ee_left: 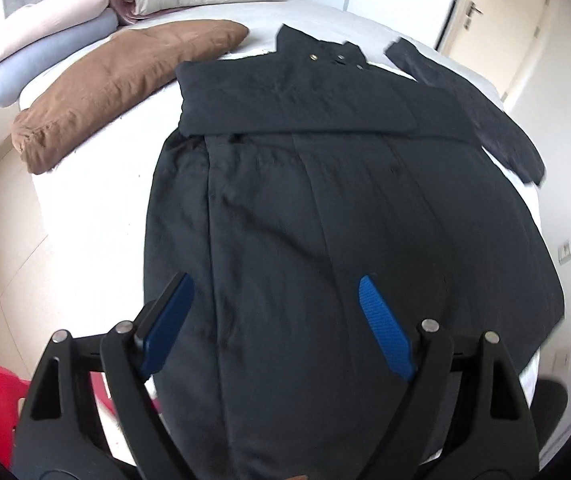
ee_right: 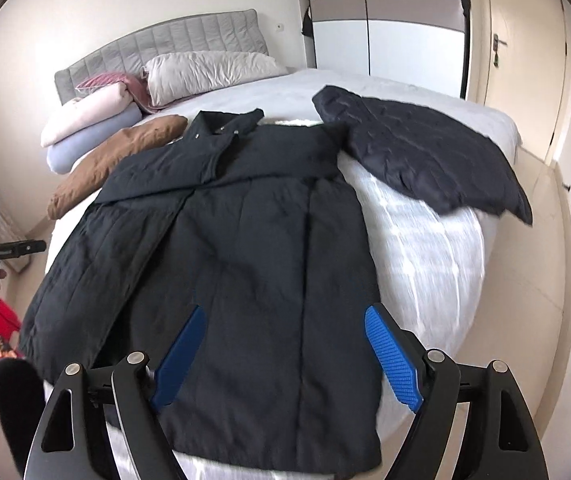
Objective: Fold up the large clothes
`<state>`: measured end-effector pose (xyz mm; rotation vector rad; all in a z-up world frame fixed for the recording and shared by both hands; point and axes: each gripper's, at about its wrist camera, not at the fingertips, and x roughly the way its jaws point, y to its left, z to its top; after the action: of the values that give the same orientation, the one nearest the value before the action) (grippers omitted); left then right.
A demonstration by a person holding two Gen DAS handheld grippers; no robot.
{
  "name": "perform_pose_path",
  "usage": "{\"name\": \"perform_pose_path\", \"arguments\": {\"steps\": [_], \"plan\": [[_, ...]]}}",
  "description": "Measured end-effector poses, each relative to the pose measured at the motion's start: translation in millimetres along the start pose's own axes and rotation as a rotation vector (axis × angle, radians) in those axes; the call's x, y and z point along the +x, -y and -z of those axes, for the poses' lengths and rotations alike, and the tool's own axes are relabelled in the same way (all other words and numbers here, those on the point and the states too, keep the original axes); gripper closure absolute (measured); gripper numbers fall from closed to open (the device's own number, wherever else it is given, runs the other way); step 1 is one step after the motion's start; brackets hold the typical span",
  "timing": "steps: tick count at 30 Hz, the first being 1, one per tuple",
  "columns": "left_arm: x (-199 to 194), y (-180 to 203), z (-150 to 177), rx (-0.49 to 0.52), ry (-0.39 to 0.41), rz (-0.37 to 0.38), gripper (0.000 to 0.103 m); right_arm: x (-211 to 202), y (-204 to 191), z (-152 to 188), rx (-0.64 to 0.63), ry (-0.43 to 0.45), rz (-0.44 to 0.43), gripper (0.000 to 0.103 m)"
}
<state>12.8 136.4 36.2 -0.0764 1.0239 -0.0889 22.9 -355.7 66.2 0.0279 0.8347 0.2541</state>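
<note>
Nowhere readable writing on the dark coat.

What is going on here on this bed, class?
A person with a gripper in each hand is folding a dark coat spread on the bed. One sleeve is already folded across the chest; the other sleeve still lies out flat. The left gripper and right gripper are open above the coat, holding nothing.
</note>
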Motion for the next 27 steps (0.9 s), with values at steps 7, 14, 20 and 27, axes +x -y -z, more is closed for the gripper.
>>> {"name": "perform_pose_path", "arguments": {"steps": [7, 14, 20, 27], "plan": [[-16.3, -33.4, 42.8, -0.037, -0.055, 0.074, 0.018, -2.3, 29.9, 45.5, 0.074, -0.061, -0.080, 0.020], [7.5, -66.2, 85.6, -0.150, -0.116, 0.170, 0.018, 14.4, 52.7, 81.2, 0.175, -0.116, -0.166, 0.020], [26.5, -74.9, 112.1, -0.197, -0.143, 0.177, 0.018, 26.8, 70.8, 93.9, 0.273, -0.121, -0.188, 0.020], [47.5, -63.2, 131.9, -0.262, -0.145, 0.246, 0.018, 46.7, 70.0, 102.6, 0.314, -0.152, -0.211, 0.021]]}}
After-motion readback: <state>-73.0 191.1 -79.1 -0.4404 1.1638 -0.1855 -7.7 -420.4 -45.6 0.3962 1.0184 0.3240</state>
